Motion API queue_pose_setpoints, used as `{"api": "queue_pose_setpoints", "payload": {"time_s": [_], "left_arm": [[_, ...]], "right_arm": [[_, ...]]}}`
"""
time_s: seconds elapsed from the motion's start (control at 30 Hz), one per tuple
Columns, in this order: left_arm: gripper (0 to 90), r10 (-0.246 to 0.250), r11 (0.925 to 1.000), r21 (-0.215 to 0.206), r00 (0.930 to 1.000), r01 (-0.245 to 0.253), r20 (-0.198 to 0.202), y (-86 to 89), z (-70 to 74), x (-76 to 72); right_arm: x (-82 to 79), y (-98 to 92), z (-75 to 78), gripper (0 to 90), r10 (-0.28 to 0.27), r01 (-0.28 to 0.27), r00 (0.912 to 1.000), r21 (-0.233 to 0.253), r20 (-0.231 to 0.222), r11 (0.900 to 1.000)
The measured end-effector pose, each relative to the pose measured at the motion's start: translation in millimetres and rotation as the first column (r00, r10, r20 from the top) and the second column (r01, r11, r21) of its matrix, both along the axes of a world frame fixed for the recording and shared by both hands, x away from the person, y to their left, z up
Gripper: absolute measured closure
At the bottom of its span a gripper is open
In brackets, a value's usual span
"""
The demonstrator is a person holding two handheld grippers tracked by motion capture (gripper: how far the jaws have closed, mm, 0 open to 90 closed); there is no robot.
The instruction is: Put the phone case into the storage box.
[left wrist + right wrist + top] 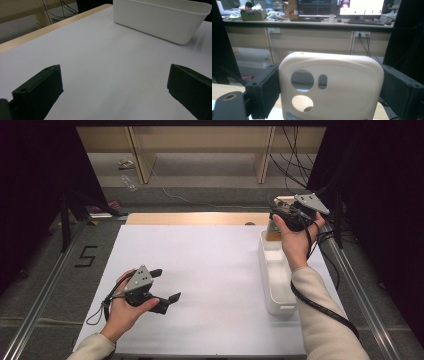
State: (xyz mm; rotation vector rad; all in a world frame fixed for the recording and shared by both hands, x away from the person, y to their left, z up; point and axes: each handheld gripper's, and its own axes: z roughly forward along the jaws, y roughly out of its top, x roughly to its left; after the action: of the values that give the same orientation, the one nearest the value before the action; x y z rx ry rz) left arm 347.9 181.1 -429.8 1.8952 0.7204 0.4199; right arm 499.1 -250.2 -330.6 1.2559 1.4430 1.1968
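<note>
Right tongs (329,97) pinching a cream, rounded-rectangular plastic shell (332,85) with two round holes and a slot, raised above the far end of the long white plastic bin (272,275). Left tongs (166,285) spread wide over the white desk (210,270).

Cream plastic casing (329,87), rounded corners, three cut-out holes, upright, clamped between right gripper (329,92) jaws above bin's far end.

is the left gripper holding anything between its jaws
No, the left gripper has its black jaws wide apart over the bare white table.
</note>
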Motion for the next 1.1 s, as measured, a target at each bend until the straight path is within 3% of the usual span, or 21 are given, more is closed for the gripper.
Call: {"api": "queue_pose_setpoints", "payload": {"time_s": [1.1], "left_arm": [[0.0, 0.001, 1.0000, 0.000, 1.0000, -0.001, 0.001, 0.8, -0.2, 0.6]], "right_arm": [[13.4, 1.0, -6.2, 12.0, -0.012, 0.011, 0.9997, -0.006, -0.023, 1.000]]}}
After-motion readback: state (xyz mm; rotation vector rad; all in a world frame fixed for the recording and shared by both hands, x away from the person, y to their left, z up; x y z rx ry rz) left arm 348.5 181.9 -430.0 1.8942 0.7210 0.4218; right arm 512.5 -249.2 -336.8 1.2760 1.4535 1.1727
